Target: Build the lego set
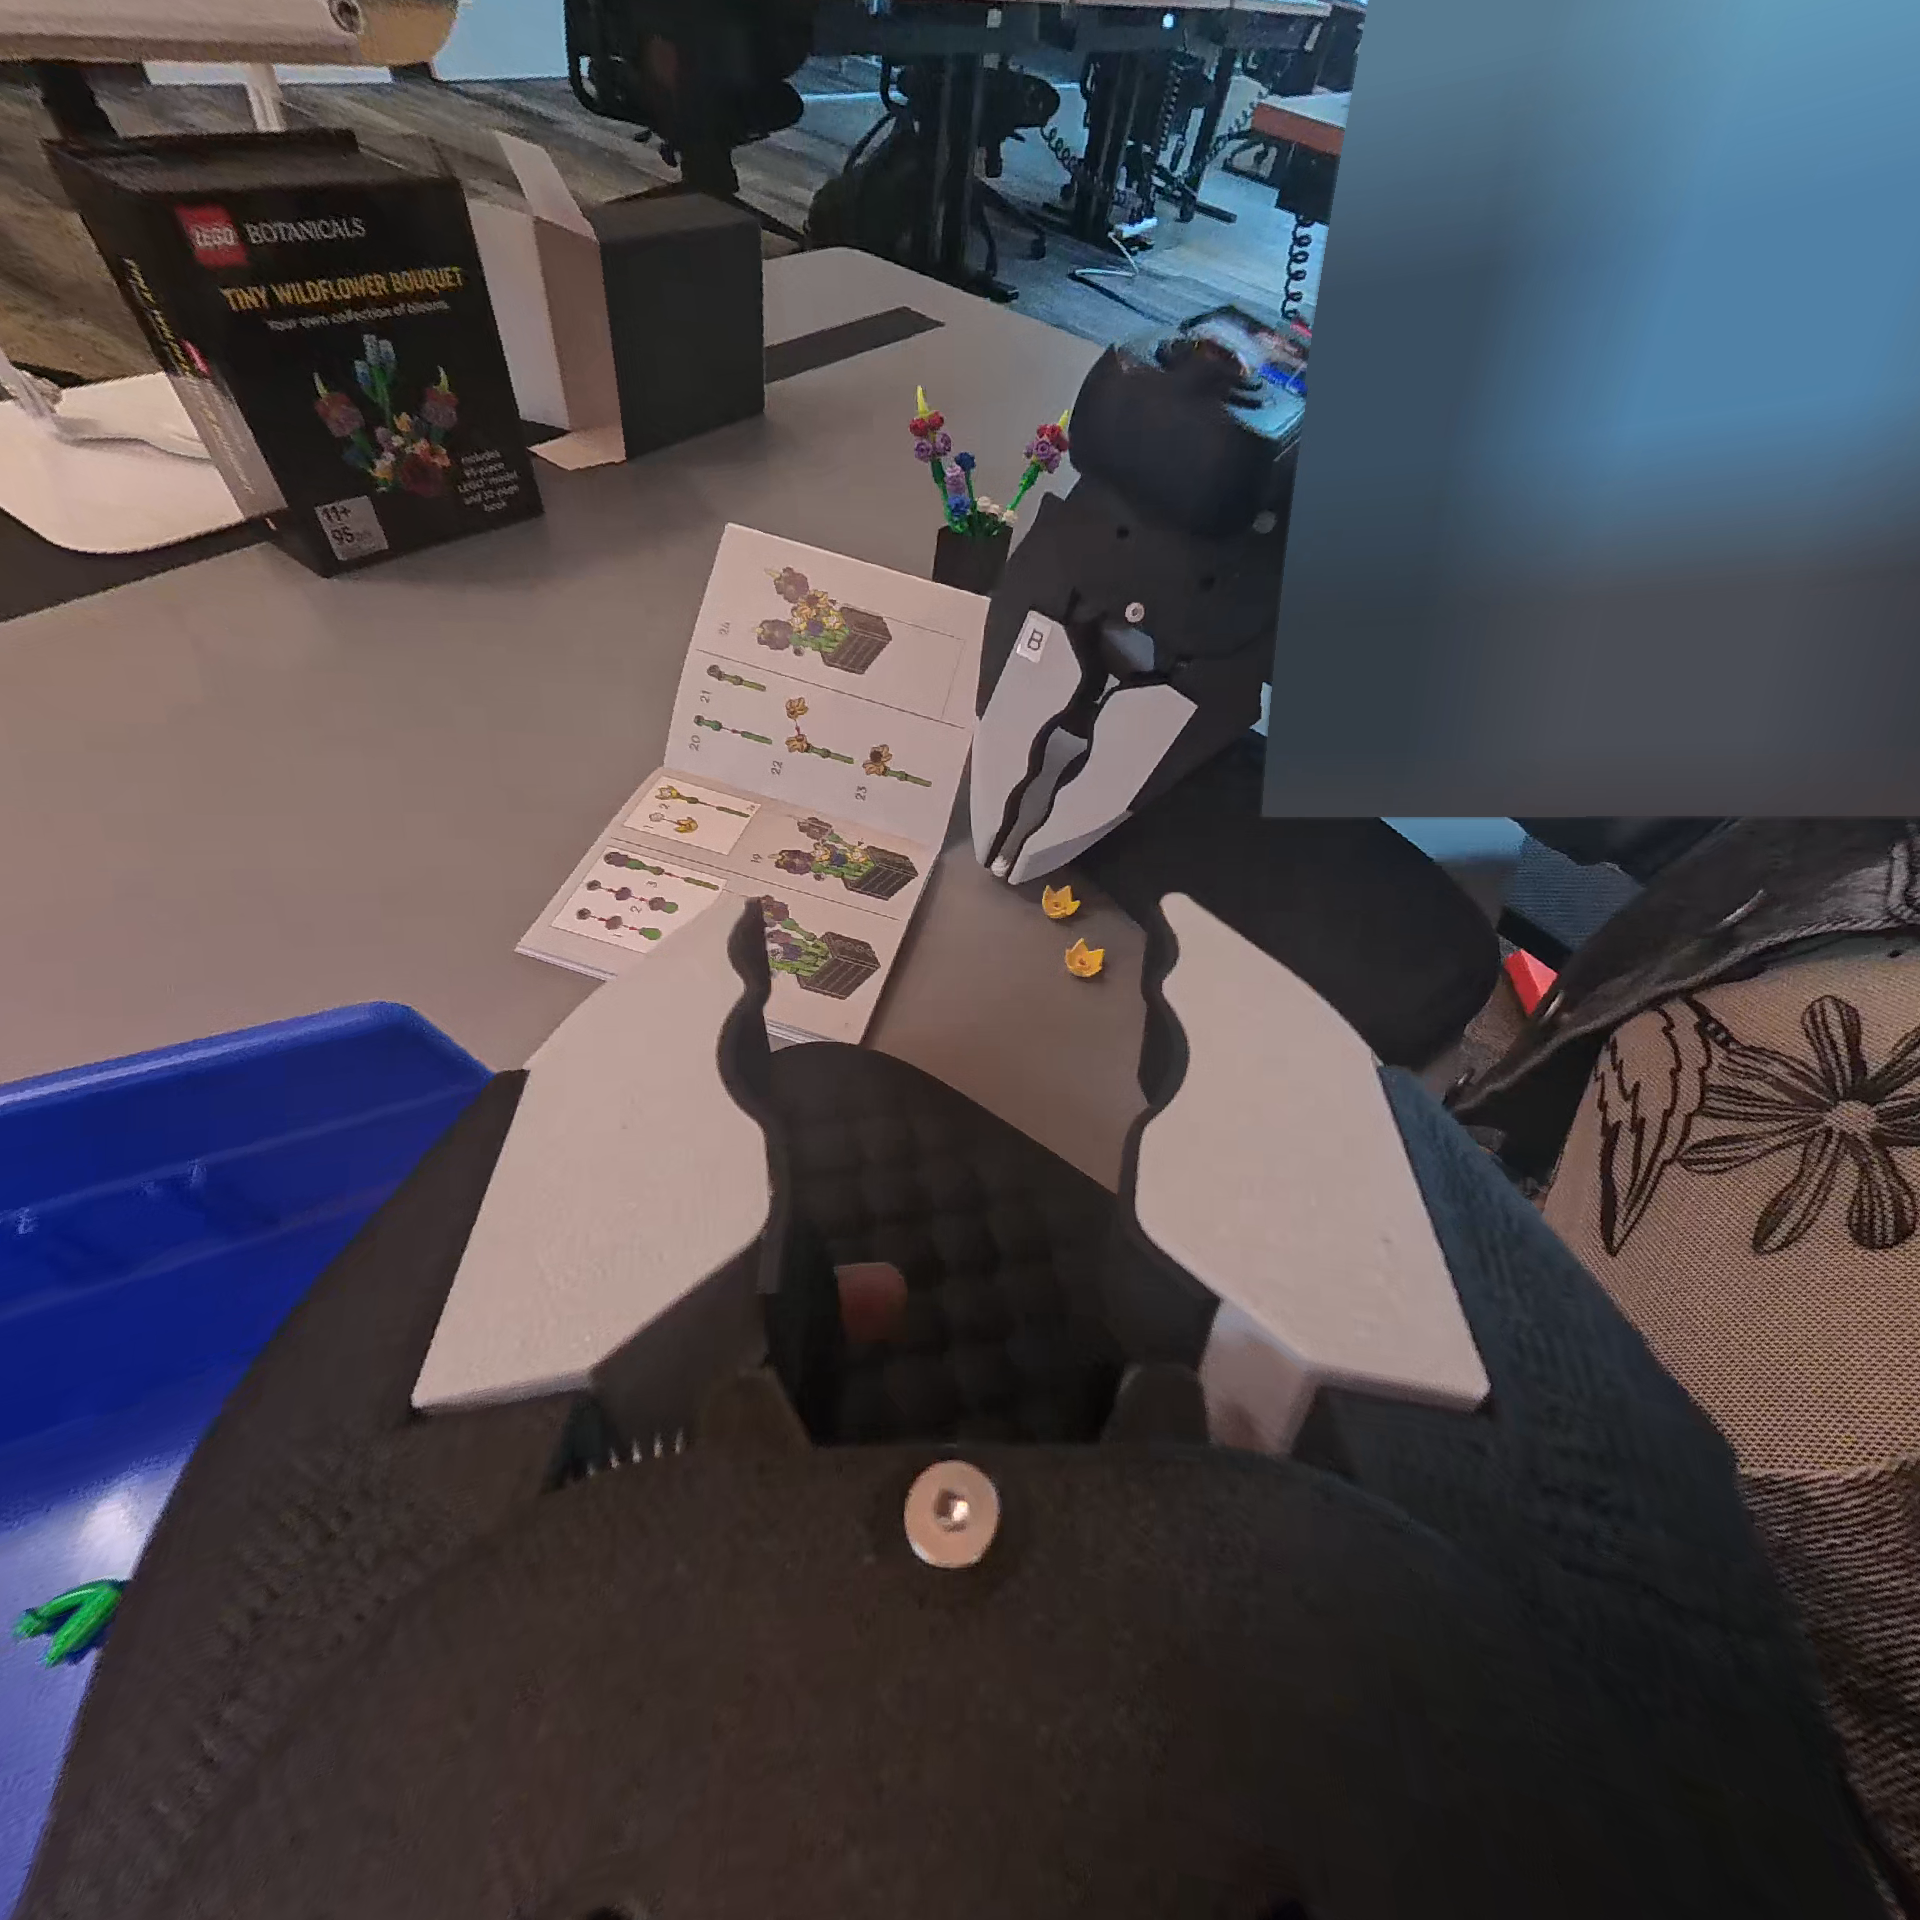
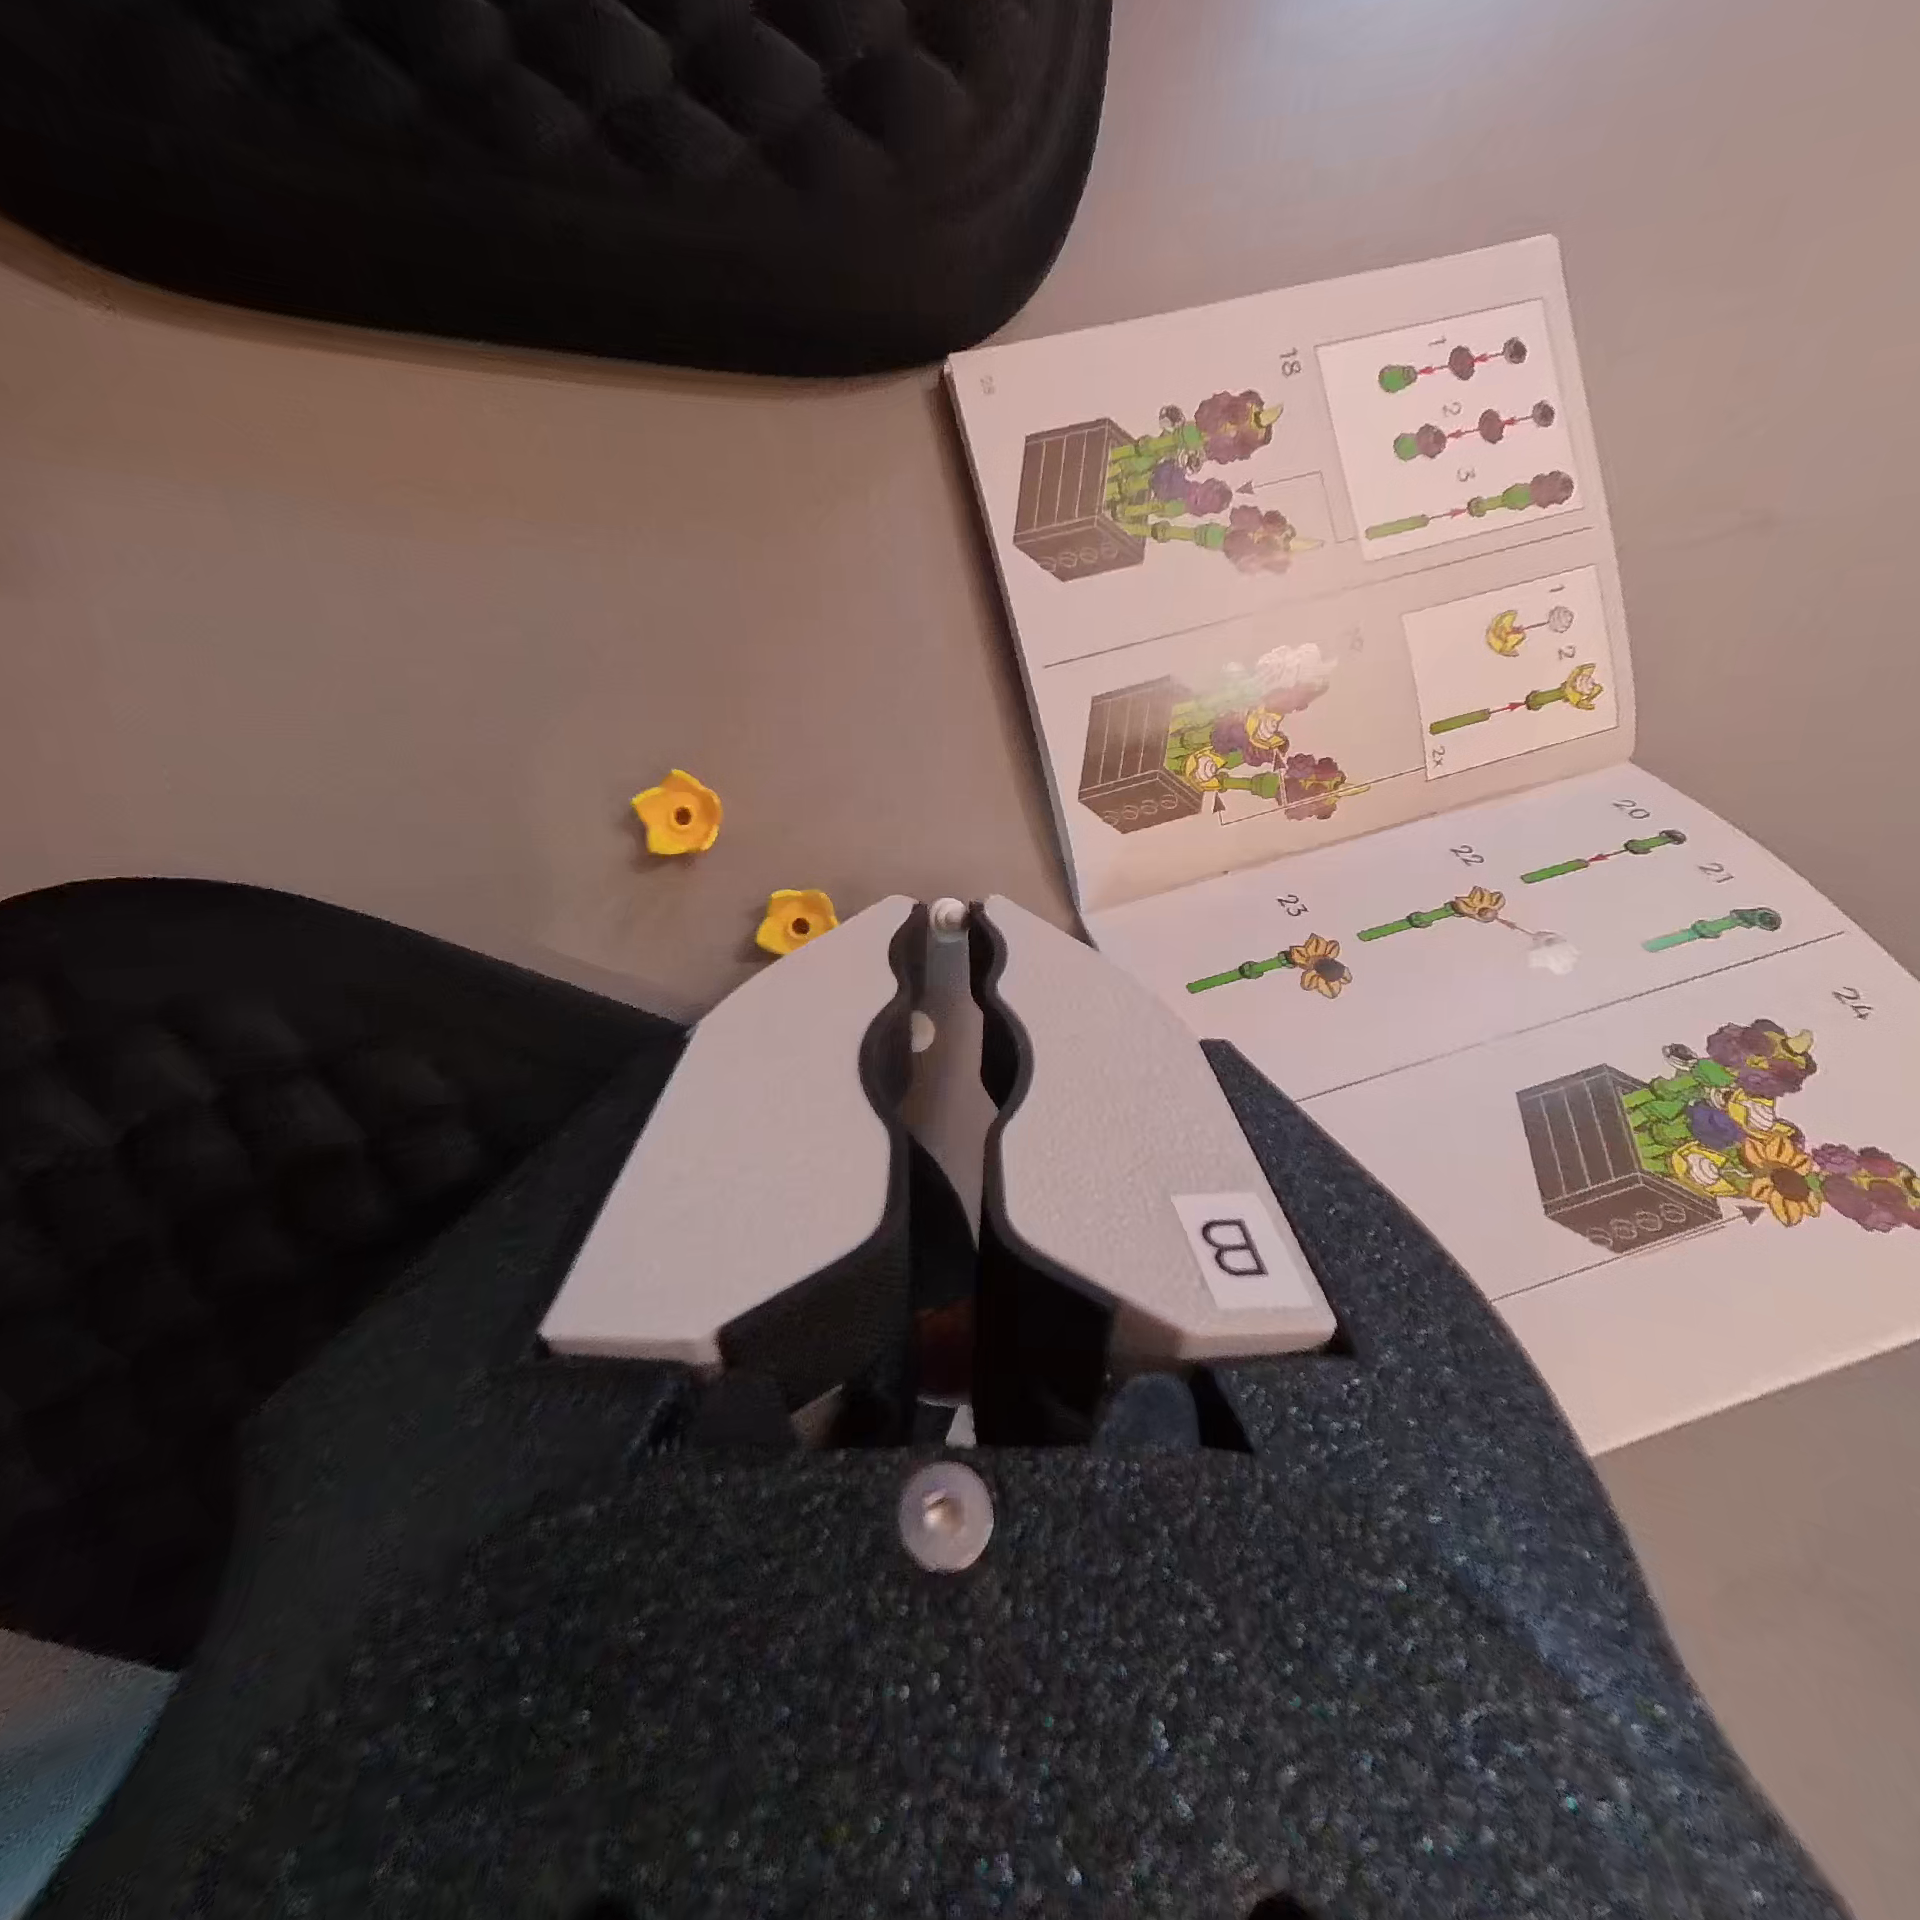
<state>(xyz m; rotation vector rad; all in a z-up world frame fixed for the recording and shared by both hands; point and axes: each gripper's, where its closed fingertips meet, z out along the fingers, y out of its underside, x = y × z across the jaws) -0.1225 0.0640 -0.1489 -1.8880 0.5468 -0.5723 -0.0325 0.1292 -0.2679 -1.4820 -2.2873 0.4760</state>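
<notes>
Right hand-held gripper (image 2: 945,914) pinches a tiny white piece (image 2: 943,916) at its tips. Nearest yellow flower (image 2: 795,922) lies just left of it on the surface (image 2: 416,623). Left hand-held gripper (image 1: 951,925) gapes wide, holding nothing.

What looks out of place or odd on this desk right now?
Little stands out. Two yellow flower pieces lie loose on the grey table, beside the open instruction booklet. The right gripper pinches a small white piece.

left gripper (image 1: 951,925): grey wavy-edged jaws, black textured body, silver screw | right gripper (image 2: 948,914): same build, white sticker | clothing: floral-print fabric (image 1: 1756,1174)
</notes>
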